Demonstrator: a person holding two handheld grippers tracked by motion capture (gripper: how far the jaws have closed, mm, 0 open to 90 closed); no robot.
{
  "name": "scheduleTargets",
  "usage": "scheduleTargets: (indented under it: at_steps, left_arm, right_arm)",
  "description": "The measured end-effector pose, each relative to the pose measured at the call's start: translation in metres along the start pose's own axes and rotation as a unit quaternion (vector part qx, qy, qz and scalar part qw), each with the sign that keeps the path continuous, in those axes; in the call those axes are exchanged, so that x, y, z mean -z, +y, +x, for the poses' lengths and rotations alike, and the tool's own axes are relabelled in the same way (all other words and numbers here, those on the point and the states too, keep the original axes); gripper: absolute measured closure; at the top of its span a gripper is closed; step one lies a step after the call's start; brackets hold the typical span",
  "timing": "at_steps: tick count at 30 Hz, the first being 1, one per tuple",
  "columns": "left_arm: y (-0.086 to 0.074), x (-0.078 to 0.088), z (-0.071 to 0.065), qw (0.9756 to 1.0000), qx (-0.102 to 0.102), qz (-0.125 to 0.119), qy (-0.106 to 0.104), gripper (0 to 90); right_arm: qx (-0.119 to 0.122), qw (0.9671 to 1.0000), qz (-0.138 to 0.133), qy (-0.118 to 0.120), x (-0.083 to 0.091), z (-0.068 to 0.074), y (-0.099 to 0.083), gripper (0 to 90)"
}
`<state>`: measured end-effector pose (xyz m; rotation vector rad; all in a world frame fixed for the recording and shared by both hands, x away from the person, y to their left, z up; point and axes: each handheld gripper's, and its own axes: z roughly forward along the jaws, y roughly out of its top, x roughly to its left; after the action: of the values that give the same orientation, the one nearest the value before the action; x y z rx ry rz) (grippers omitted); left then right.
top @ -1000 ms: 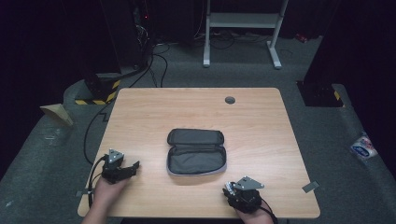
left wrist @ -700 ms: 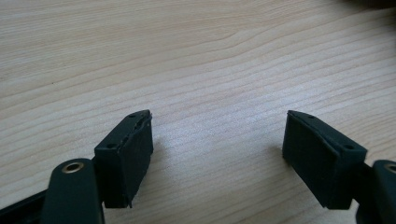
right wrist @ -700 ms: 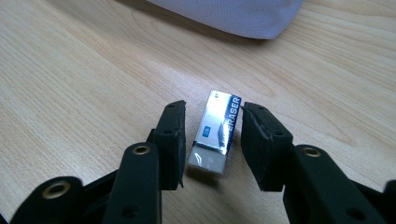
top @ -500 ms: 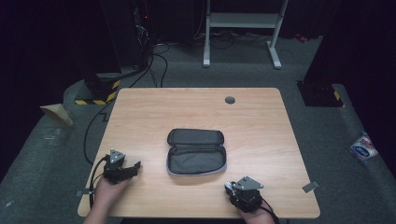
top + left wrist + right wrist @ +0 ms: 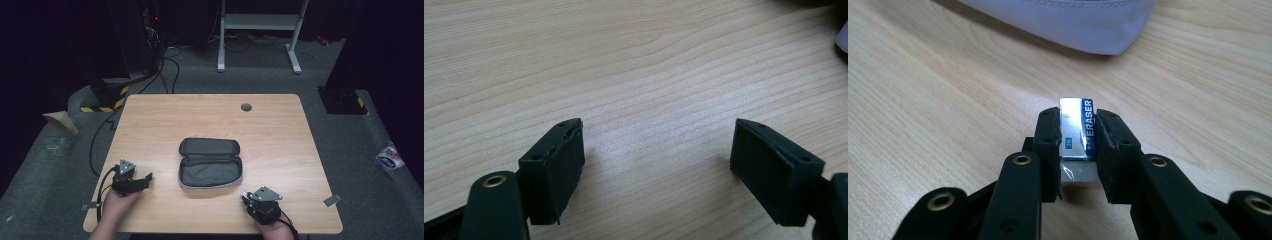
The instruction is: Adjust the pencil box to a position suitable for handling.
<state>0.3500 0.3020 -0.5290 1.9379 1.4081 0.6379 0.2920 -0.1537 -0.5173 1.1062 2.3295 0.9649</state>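
Observation:
A dark grey zip pouch (image 5: 210, 164) lies open in the middle of the wooden table (image 5: 210, 115); its pale edge (image 5: 1068, 25) shows ahead in the right gripper view. My right gripper (image 5: 246, 197) sits near the front edge, right of the pouch. Its jaws have just been closing and the gripper (image 5: 1078, 115) is now shut on a white eraser (image 5: 1075, 132) with a blue sleeve, which rests on the tabletop. My left gripper (image 5: 145, 180) rests at the front left. In its own view that gripper (image 5: 656, 150) stands open over bare wood, nothing between the jaws.
A round cable hole (image 5: 246, 107) sits near the table's far edge. Beyond the table stand a white metal frame (image 5: 260, 30) and a yellow-black striped block (image 5: 105, 100) with cables. A small packet (image 5: 389, 157) lies on the floor at the right.

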Motion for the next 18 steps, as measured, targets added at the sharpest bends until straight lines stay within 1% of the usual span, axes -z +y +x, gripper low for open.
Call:
scheduleTargets:
  at_steps: [5,7,15,16,18]
  left_arm:
    - [0.000,0.000,0.000,1.0000,0.001,0.000,0.000,21.8]
    - [0.000,0.000,0.000,1.0000,0.001,0.000,0.000,21.8]
    - [0.000,-0.001,-0.001,1.0000,0.003,-0.001,-0.001,21.8]
    - [0.000,-0.001,-0.001,1.0000,0.004,-0.001,0.000,21.8]
    - [0.000,-0.001,-0.001,1.0000,0.004,-0.001,0.000,21.9]
  right_arm:
    - [-0.007,0.9999,-0.006,-0.005,-0.001,-0.001,0.001,72.0]
    - [-0.013,0.9998,-0.009,-0.007,-0.002,-0.003,0.002,72.0]
    - [-0.021,0.9996,-0.014,-0.015,-0.007,-0.011,0.004,72.0]
    - [-0.026,0.9994,-0.014,-0.016,-0.008,-0.013,0.005,72.0]
    - [-0.026,0.9994,-0.015,-0.016,-0.008,-0.014,0.005,72.0]
